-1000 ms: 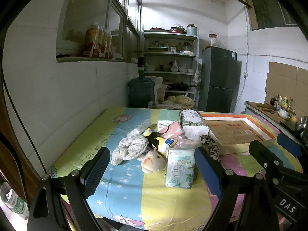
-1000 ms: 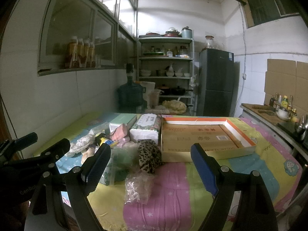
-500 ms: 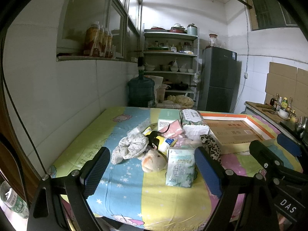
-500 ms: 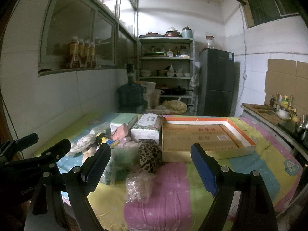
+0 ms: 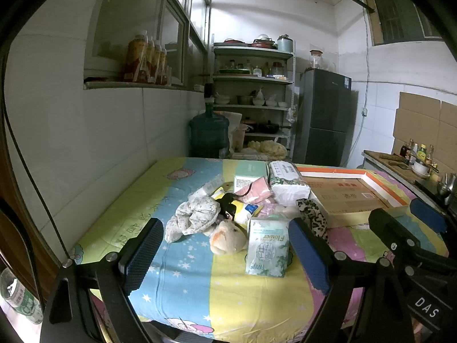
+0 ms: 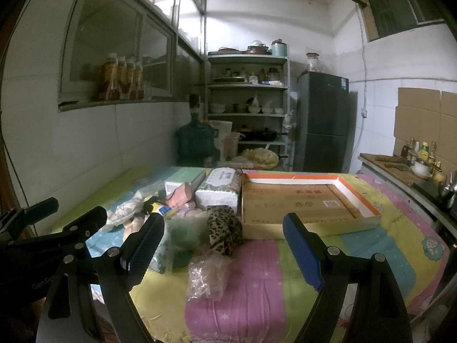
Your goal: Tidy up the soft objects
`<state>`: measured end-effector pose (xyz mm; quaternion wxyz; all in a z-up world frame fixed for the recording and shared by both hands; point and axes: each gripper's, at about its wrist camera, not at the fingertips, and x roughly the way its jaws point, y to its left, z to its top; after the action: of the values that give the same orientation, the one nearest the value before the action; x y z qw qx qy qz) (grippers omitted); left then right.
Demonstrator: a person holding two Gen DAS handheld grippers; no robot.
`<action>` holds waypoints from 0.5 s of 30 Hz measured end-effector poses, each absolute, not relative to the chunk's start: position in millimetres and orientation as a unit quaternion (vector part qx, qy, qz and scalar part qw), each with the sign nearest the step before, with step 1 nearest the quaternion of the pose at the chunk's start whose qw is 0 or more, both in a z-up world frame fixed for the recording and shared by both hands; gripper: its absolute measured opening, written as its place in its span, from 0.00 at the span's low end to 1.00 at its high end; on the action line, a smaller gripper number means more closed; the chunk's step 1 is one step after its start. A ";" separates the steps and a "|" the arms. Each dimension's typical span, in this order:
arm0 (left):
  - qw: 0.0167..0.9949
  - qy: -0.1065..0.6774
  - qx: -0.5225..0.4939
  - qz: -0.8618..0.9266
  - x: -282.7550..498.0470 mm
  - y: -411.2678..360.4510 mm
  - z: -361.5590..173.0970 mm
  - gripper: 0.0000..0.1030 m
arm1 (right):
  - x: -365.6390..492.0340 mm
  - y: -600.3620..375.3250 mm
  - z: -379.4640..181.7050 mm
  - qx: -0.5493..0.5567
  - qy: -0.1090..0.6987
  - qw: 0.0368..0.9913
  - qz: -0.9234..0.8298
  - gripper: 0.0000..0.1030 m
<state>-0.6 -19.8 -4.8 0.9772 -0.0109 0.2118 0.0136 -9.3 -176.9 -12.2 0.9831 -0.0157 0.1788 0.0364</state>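
Observation:
A pile of soft things lies mid-table: a pale floral cloth [image 5: 197, 217], a small plush toy [image 5: 228, 235], a green tissue pack [image 5: 267, 247], a leopard-print fabric [image 6: 224, 230], a pink pack [image 5: 255, 193] and a large tissue pack [image 6: 221, 190]. A crumpled clear plastic bag [image 6: 210, 277] lies nearest me in the right wrist view. An open shallow cardboard box [image 6: 302, 201] sits right of the pile. My left gripper [image 5: 225, 257] is open, held short of the plush toy. My right gripper [image 6: 222, 254] is open above the plastic bag, empty.
The table wears a striped cartoon cloth [image 5: 182, 280] and stands against a white wall on the left. Behind it are a water jug [image 5: 208, 134], shelves [image 5: 252, 100] and a dark fridge [image 5: 325, 117]. A counter with bottles [image 6: 411, 160] runs along the right.
Both views have barely shifted; the grippers hover in nearly the same place and stay open. Nothing on the table has moved.

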 end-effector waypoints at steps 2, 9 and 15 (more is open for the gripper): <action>0.977 0.212 -0.011 0.014 -0.4 -18.9 -4.8 0.87 | -9.3 -176.9 -12.3 -0.016 0.179 0.983 0.037 0.84; 0.977 0.212 -0.011 0.014 -0.2 -18.5 -4.5 0.87 | -9.5 -177.6 -12.1 -0.015 0.179 0.983 0.037 0.84; 0.977 0.213 -0.011 0.013 -0.2 -18.4 -4.5 0.87 | -9.6 -178.1 -12.2 -0.015 0.179 0.983 0.037 0.84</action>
<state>-0.2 -18.4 -4.5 0.9770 -0.0112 0.2126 0.0134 -9.6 -178.1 -12.1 0.9830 -0.0151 0.1792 0.0369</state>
